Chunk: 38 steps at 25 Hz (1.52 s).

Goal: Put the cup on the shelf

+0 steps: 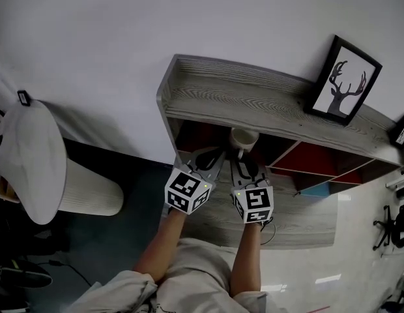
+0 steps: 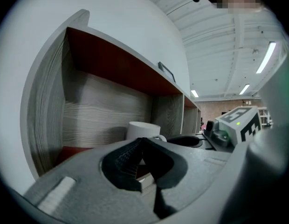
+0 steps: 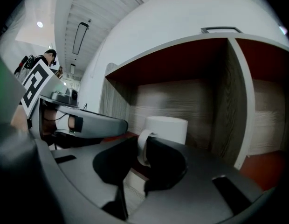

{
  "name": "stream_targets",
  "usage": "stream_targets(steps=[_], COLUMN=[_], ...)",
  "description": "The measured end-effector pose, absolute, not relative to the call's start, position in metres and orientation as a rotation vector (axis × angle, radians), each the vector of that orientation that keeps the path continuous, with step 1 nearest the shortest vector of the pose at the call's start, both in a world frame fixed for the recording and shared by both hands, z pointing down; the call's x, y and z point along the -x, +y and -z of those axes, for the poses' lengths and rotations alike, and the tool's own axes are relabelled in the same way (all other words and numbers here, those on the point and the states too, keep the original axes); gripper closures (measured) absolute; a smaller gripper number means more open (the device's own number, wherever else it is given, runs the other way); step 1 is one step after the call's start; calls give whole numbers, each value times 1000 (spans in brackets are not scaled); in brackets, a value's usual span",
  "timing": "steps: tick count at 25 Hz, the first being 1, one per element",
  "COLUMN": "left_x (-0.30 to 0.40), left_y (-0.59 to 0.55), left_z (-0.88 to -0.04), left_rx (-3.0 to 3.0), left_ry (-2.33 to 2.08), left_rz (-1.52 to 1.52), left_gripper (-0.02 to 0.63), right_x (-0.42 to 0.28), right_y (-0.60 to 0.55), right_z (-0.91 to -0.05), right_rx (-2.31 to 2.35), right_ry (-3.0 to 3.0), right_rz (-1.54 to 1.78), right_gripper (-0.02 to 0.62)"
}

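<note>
A white cup [image 1: 244, 137] stands in the left compartment of the grey wood shelf [image 1: 254, 100], just under its top board. In the right gripper view the cup [image 3: 167, 129] sits on the compartment's red floor, its handle caught between the tips of my right gripper [image 3: 143, 149], which is shut on it. My right gripper [image 1: 244, 160] reaches in from the front. My left gripper [image 1: 211, 155] lies close beside it on the left, shut and holding nothing [image 2: 141, 143]; the cup [image 2: 142, 129] stands just beyond its tips.
A framed deer picture [image 1: 344, 80] leans on the shelf top at the right. Further compartments with red backs [image 1: 319, 158] run to the right. A white ribbed cylinder [image 1: 85, 188] and a white rounded object [image 1: 29, 162] stand at the left on the dark floor.
</note>
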State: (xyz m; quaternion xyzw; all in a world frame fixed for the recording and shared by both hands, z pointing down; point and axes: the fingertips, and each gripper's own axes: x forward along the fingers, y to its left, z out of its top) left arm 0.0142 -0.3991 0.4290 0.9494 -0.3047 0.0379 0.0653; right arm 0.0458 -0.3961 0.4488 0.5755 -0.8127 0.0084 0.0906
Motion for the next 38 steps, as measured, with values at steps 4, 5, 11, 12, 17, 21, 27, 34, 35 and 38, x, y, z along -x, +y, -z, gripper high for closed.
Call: stream_targets(steps=[4, 5, 11, 12, 17, 21, 27, 34, 35, 38], left_x=[-18, -19, -21, -20, -21, -23, -29, -44, -46, -48], left_y=[-392, -390, -385, -383, -378, -372, -362, -344, -341, -337], left_z=[-428, -427, -422, -423, -423, -425, -427, -435, -437, -442], left_rx=[-2860, -2859, -2847, -2844, -2831, -2828, -2810, -2782, -2783, -2774], left_ry=[-913, -915, -953, -961, -995, -1035, -1094, -1154, -1162, -1197], left_rz=[-107, -102, -76, -73, -73, -89, -99, -93, -97, -103], left_gripper=[597, 597, 597, 597, 597, 597, 597, 597, 597, 597], right_x=[-81, -88, -102, -103, -103, -103, -110, -119, -121, -126], right_y=[-394, -392, -388, -386, -379, -374, -362, -345, -343, -341], right_z=[-450, -450, -447, -447, -443, -441, -441, -445, -446, -449], right_rx=[-1936, -1966, -1977, -1976, -1962, -1932, -1898, -1834, -1833, -1817], right_ry=[-2284, -2265, -2261, -2257, -2276, -2319, -2366, -2423, -2432, -2454], right_rz=[-116, -128, -118, -105, -70, -69, -74, -70, -67, -67], right_gripper=[523, 523, 514, 512, 499, 499, 499, 500, 502, 512])
